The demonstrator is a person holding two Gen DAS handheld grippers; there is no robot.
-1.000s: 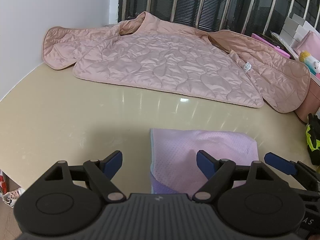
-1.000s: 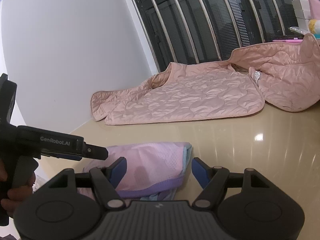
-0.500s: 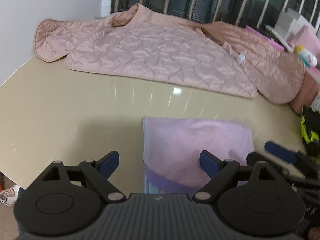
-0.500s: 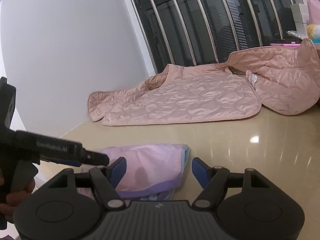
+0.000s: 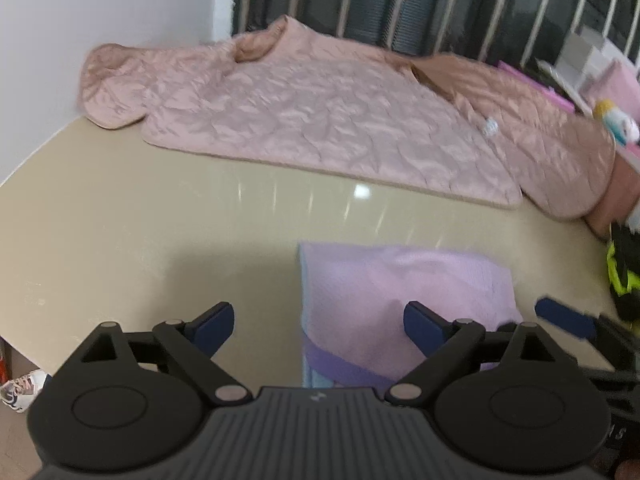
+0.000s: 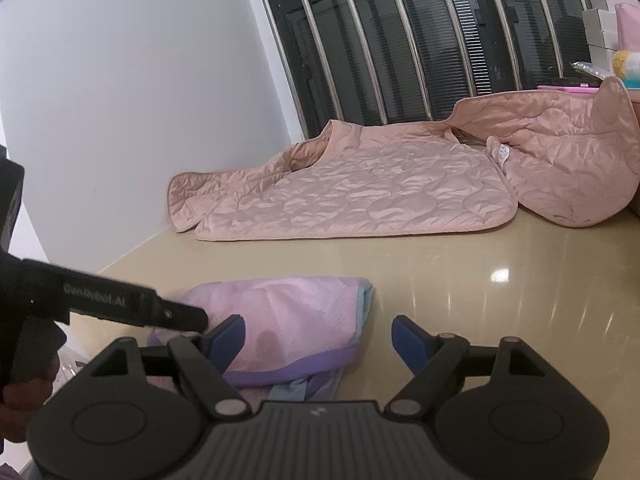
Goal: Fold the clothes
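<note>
A folded lilac mesh garment (image 5: pixel 404 292) with a purple hem and a light blue layer underneath lies near the front of the beige table (image 5: pixel 120 220). My left gripper (image 5: pixel 320 322) hovers open over its left edge, pads clear of the cloth. My right gripper (image 6: pixel 318 334) hangs over the same garment (image 6: pixel 288 316) with its jaws opening; cloth lies below the gap and the pads do not press on it. One blue right fingertip (image 5: pixel 564 318) shows beside the garment. A dark left finger (image 6: pixel 176 314) reaches in over its near corner. A pink quilted jacket (image 5: pixel 320 120) lies spread at the back.
The jacket (image 6: pixel 360 192) covers the table's far side against a white wall and a barred window. Boxes, a pink pouch and a plush toy (image 5: pixel 616 120) crowd the right end. A black and neon-yellow item (image 5: pixel 620 280) sits at the right edge. A shoe (image 5: pixel 20 392) lies on the floor.
Both grippers' jaws have spread wider. The left gripper has edged a little, so the garment sits slightly farther from it. The garment and jacket have not moved.
</note>
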